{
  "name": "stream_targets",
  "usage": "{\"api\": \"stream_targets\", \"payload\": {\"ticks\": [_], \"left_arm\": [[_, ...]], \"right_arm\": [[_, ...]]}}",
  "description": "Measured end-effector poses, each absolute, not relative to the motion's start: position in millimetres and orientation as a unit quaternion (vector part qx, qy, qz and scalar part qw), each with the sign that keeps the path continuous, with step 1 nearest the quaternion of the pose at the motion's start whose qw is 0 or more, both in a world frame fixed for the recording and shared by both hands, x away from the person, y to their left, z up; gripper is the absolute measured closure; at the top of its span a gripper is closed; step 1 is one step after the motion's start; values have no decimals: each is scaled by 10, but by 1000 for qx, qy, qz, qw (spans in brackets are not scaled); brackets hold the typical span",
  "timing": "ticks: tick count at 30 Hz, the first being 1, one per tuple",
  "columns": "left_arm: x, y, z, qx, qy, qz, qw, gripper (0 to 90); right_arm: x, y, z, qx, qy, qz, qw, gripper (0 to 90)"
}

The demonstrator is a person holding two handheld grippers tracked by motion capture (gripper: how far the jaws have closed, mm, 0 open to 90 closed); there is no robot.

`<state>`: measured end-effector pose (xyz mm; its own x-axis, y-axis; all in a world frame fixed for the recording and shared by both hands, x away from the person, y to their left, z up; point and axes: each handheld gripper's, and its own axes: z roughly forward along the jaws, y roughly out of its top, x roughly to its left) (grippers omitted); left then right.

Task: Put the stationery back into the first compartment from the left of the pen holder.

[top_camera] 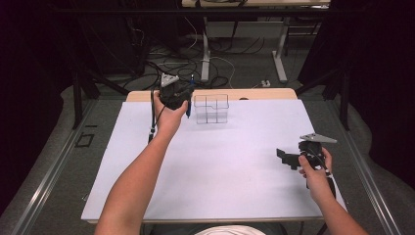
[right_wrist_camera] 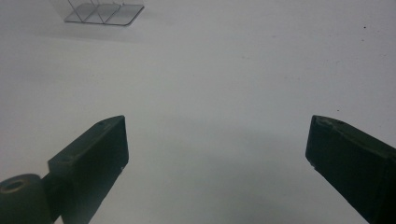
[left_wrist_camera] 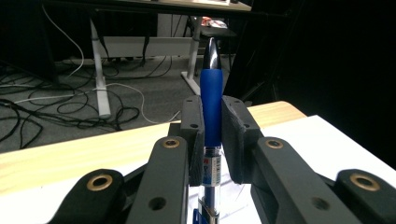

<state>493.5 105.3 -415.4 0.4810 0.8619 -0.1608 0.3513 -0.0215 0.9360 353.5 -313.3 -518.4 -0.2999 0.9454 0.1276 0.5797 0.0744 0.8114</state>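
My left gripper (top_camera: pixel 182 94) is raised near the table's far edge, just left of a clear plastic organiser (top_camera: pixel 211 108) with several compartments. Its jaws are shut on a blue pen (left_wrist_camera: pixel 211 98), which stands upright between the pads with its dark tip pointing up. In the high view the pen (top_camera: pixel 188 105) hangs down beside the hand. At the right side of the table, my right gripper (top_camera: pixel 285 157) rests low with its jaws wide apart and nothing between them. The right gripper view (right_wrist_camera: pixel 217 154) looks over bare white table toward the organiser (right_wrist_camera: pixel 105 11).
The white sheet (top_camera: pixel 220 161) covers most of the wooden table (top_camera: pixel 264 94). A black cable (top_camera: pixel 152 115) trails down from the left gripper. Beyond the far edge are table legs (top_camera: pixel 206 54) and tangled cables on the floor (top_camera: pixel 166 63).
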Motion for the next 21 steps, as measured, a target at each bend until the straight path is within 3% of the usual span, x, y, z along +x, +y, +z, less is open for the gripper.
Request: {"api": "stream_targets", "payload": {"ticks": [21], "left_arm": [[5289, 726, -4126, 670, 456, 258, 526, 799]], "right_arm": [[3514, -3138, -5163, 542, 698, 411, 227, 62]]}}
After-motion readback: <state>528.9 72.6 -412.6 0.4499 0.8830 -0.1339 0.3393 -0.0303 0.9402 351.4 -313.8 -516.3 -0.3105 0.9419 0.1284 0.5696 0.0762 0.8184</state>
